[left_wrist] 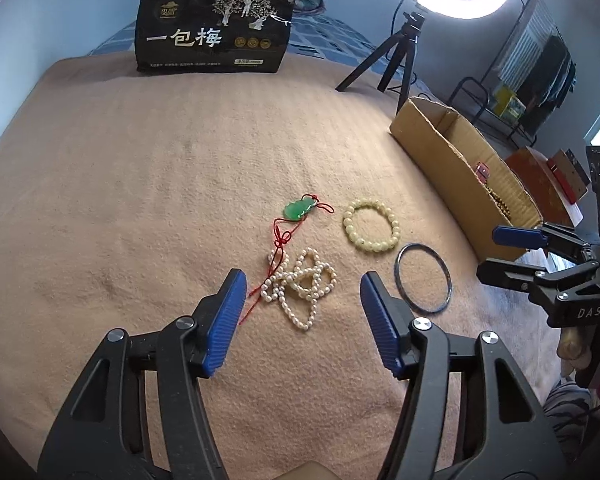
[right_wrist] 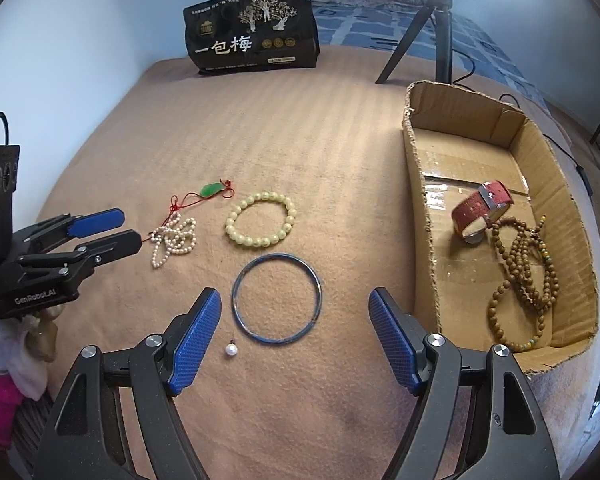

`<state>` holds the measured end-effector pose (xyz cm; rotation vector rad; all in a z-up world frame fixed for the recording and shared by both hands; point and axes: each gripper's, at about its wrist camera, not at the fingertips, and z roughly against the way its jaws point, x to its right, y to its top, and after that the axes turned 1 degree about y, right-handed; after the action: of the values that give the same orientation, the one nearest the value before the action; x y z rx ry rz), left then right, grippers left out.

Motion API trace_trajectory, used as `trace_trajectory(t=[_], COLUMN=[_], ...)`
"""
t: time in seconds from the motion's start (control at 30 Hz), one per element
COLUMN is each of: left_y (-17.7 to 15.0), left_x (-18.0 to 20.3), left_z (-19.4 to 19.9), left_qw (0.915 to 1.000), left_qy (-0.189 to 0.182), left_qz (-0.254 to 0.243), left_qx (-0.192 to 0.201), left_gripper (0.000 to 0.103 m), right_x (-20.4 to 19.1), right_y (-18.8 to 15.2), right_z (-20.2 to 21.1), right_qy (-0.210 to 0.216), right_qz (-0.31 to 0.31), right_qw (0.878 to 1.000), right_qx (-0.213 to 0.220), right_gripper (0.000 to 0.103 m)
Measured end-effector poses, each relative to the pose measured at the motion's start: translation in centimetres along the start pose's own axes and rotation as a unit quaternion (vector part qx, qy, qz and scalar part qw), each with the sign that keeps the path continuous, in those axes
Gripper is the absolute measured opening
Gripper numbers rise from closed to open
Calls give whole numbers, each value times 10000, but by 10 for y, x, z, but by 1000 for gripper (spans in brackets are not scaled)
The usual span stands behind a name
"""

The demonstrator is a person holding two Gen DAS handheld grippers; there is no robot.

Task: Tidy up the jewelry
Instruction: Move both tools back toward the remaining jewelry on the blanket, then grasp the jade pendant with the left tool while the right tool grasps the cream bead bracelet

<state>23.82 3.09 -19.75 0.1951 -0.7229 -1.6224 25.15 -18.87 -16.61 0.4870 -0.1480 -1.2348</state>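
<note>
On the tan blanket lie a tangled white pearl necklace (left_wrist: pixel 300 284) (right_wrist: pixel 175 239), a green pendant on a red cord (left_wrist: pixel 298 209) (right_wrist: pixel 212 189), a pale yellow bead bracelet (left_wrist: pixel 371 225) (right_wrist: pixel 261 219) and a dark thin bangle (left_wrist: pixel 422 277) (right_wrist: pixel 277 299). My left gripper (left_wrist: pixel 303 280) (right_wrist: pixel 130 228) is open, its fingers either side of the pearl necklace, just short of it. My right gripper (right_wrist: pixel 294 300) (left_wrist: pixel 486 250) is open around the near half of the bangle. A single loose pearl (right_wrist: pixel 231 349) rests by the right gripper's left finger.
A cardboard box (right_wrist: pixel 418 184) (left_wrist: pixel 432 136) stands at the right, holding a red watch strap (right_wrist: pixel 482 210) and brown wooden beads (right_wrist: pixel 520 280). A black snack bag (left_wrist: pixel 214 26) (right_wrist: pixel 252 32) stands at the back. A tripod (left_wrist: pixel 396 56) (right_wrist: pixel 432 24) with a ring light stands behind the box.
</note>
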Motion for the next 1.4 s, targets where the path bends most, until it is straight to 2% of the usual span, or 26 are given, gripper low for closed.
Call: trace_trajectory(t=[0.17,0.3,0.47,0.57,0.8,0.9,1.07,1.17,1.4], left_y=[-6,-8,3,13,33,38,44,46,49], left_x=[2,4,0,-1,2,3,8,12,17], left_z=[-4,-7,-15,-23,-49,-58,-68,-74,-88], left_qw=[9998,9997,9999,9998,9983,9974,9950,9929,9880], left_qy=[143,106,57,31,65,72,93,176,303], left_qz=[-132,-212,-135,-159,-539,-670,-932,-1109,-1424], left_qx=[-23,-50,-73,-99,-223,-264,-353,-383,-508], left_gripper=[61,61,61,53,48,48,44,39,35], right_x=[-4,-8,-10,-10,-13,-8,-1,3,7], right_y=[13,23,35,38,40,43,49,52,54], right_z=[-9,-17,-32,-40,-51,-54,-62,-67,-76], right_qy=[60,245,260,267,269,269,157,107,61], right_qz=[-47,-136,-219,-211,30,-52,-157,-209,-231], right_qw=[10000,9996,9993,9992,9993,9992,9989,9987,9982], right_qx=[-17,-51,-150,-218,-275,-297,-413,-448,-547], right_gripper=[76,76,76,76,76,68,50,47,40])
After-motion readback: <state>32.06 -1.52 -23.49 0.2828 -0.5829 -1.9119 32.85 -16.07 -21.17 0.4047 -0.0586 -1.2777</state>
